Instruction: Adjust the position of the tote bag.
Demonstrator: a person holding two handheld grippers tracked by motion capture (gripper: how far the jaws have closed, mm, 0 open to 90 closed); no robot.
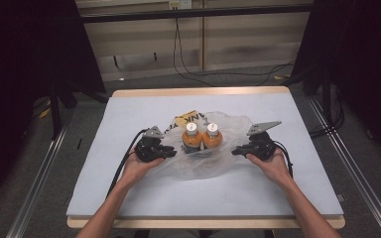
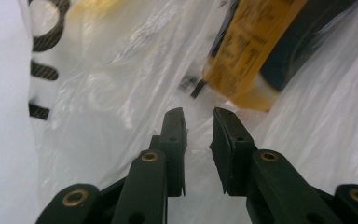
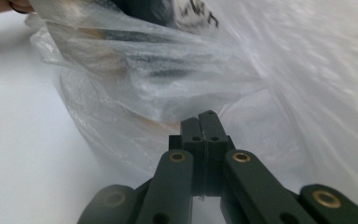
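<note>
Thin clear plastic bag (image 1: 203, 161) at frame centre on tabletop (image 1: 129, 188), around two orange bottles (image 1: 202, 138): soft, slippery, light film; pinch its rim. Left gripper (image 2: 199, 122) jaws narrowly apart; right gripper (image 3: 200, 122) jaws pinched together at the film.

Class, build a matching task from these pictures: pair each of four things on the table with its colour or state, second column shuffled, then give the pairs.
Things:
1. two bottles
2. plastic bag
3. left gripper
4. right gripper

Colour or state:
A. fingers pressed together at the bag's film
B. clear and crumpled
C. orange with white caps
D. fingers a little apart

Pairs: 1-C, 2-B, 3-D, 4-A
</note>
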